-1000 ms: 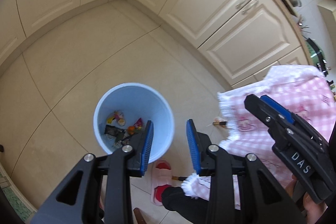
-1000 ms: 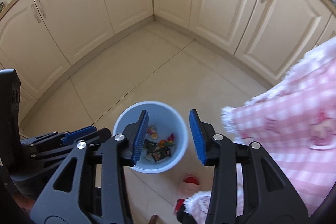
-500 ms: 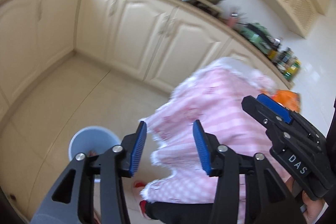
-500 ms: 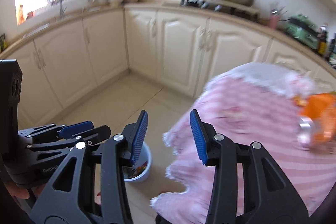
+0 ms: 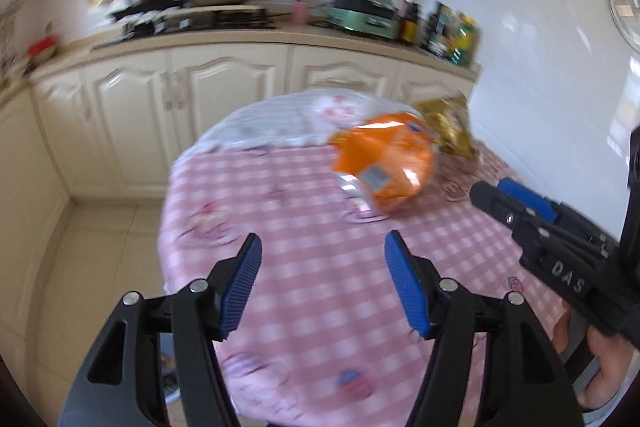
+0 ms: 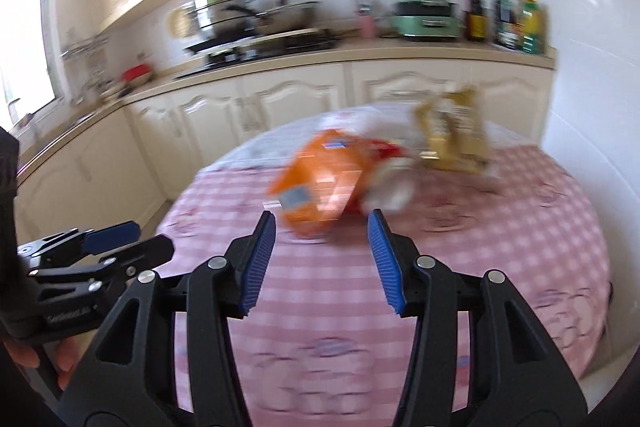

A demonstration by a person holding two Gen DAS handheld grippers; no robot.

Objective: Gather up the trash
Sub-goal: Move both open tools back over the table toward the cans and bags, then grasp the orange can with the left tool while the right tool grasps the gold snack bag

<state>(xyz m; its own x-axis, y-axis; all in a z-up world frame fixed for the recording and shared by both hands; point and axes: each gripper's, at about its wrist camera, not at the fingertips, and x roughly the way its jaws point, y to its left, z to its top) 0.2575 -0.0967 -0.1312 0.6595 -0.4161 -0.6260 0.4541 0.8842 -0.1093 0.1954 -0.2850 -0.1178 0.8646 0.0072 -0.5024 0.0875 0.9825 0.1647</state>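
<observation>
Both grippers angle downward over the pink checked tablecloth (image 5: pixel 320 307). The left gripper (image 5: pixel 322 279) stands wide, its jaws having just been opening, nothing between them. The right gripper (image 6: pixel 322 259) stands at medium gap, also just opening, empty. The orange bag (image 6: pixel 320 187) lies at 12 o'clock beyond the right gripper, the gold bag (image 6: pixel 452 139) at 1 o'clock behind it.

Lower centre of frame: bare pink tablecloth (image 5: pixel 320 287), free for you to pass. Upper centre: orange bag (image 5: pixel 386 163) w/ gold bag (image 5: pixel 450 127) just behind block the way.
</observation>
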